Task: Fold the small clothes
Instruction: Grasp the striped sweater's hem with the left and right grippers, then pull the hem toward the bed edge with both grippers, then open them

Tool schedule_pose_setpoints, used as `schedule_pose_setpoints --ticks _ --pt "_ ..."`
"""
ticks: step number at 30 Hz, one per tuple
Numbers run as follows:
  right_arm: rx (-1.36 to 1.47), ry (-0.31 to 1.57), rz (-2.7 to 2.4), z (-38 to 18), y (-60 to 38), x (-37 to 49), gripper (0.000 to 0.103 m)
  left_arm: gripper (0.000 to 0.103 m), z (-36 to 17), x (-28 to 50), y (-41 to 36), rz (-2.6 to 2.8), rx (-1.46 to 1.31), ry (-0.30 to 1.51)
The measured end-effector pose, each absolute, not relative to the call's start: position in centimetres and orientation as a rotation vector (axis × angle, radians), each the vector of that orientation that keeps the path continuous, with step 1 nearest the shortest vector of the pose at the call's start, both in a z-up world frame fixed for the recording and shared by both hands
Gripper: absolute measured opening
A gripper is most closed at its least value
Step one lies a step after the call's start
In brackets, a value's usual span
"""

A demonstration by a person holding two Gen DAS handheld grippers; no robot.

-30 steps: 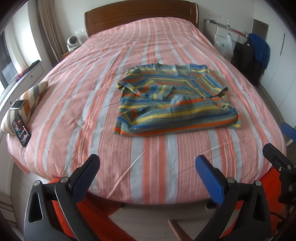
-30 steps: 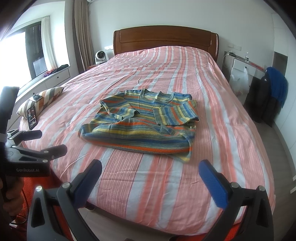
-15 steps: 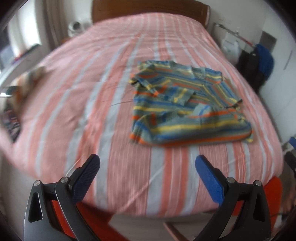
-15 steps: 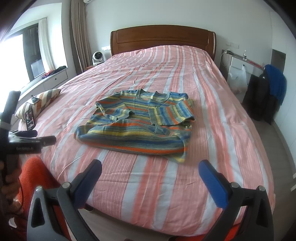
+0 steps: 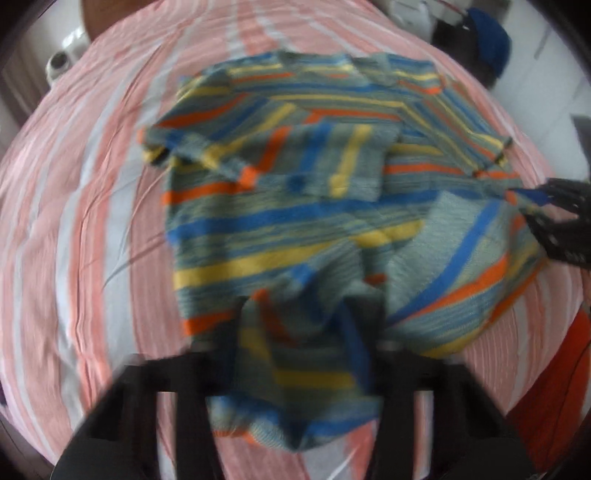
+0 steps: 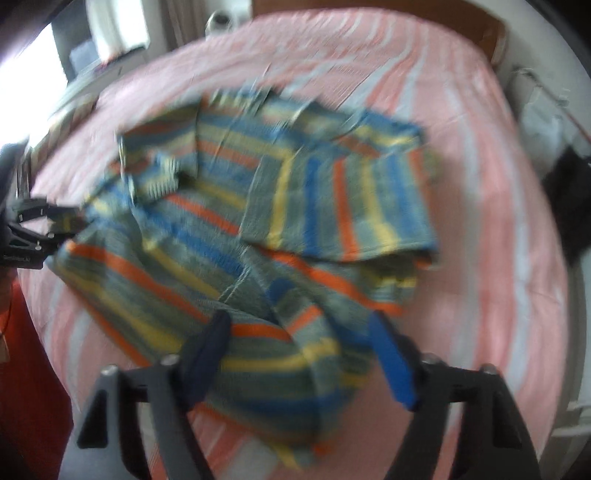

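A small striped shirt [image 5: 295,221] in blue, yellow, orange and grey lies partly folded on the pink striped bed [image 5: 74,221]. My left gripper [image 5: 299,332] points steeply down at the shirt's near left hem. Its jaws are closing, and bunched fabric is squeezed between them. In the right wrist view the shirt [image 6: 295,206] fills the middle. My right gripper [image 6: 295,343] is at the near right hem. Its jaws are closing too, with a fold of fabric between the blue pads, which still stand apart. Both views are blurred.
The bed [image 6: 480,184] stretches back to a wooden headboard [image 6: 491,29]. Dark and blue clothes [image 5: 487,48] hang at the far right and a small fan [image 5: 62,55] stands far left. Red fabric [image 5: 554,369] shows below the bed's near edge. A bright window [image 6: 29,74] is on the left.
Both grippers dropped forward from the foot of the bed onto the shirt's near hem. Their jaws went from wide open to narrowing, and the hem now bunches between the fingers.
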State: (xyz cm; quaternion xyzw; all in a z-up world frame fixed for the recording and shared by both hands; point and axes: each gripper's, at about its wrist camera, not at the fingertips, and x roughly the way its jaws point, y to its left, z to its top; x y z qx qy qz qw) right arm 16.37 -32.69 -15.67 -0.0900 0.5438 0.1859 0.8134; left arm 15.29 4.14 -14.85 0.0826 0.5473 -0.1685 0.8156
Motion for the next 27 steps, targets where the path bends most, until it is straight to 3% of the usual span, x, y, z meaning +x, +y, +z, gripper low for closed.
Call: schedule_pose_setpoints --ticks 2,3,9,15,17,18,19,20,21,22,27 --pt "-0.167 1.154 0.409 -16.0 -32.4 16.2 0.012 0.003 -13.5 13.8 4.6 -0.367 0.181 1.133" --pt "-0.156 1.129 0.403 -15.2 -32.6 15.6 0.008 0.002 -12.4 12.6 5.4 -0.397 0.161 1.100" --pt "-0.169 0.955 0.565 -8.0 -35.2 3.8 0.007 0.002 -6.9 2.5 11.4 -0.475 0.194 0.984" --pt "-0.219 1.075 0.559 -11.0 -37.0 -5.4 0.008 0.006 -10.5 -4.4 15.0 -0.419 0.236 1.162" --pt "-0.209 1.134 0.513 -12.9 -37.9 -6.3 0.013 0.017 -11.4 -4.7 16.5 -0.369 0.198 1.204" --pt "-0.176 1.164 0.482 -13.8 -38.6 -6.7 0.017 0.036 -11.5 -4.6 17.4 -0.343 0.151 1.211" --pt "-0.148 1.171 0.470 -14.0 -39.3 -6.9 0.029 0.059 -11.5 -4.4 18.2 -0.322 0.106 1.208" --pt "-0.105 1.167 0.451 -14.1 -40.0 -6.9 0.048 0.066 -11.3 -4.1 19.0 -0.299 0.045 1.193" --pt "-0.049 1.152 0.435 -14.0 -40.7 -6.9 0.057 0.074 -11.1 -3.7 19.5 -0.288 -0.005 1.174" --pt "0.002 1.136 0.429 -13.9 -41.2 -6.7 0.066 0.077 -11.2 -3.4 19.7 -0.283 -0.037 1.166" --pt "0.395 1.134 0.473 -15.5 -43.2 -4.3 0.066 0.075 -15.1 -1.2 16.3 -0.232 -0.005 1.289"
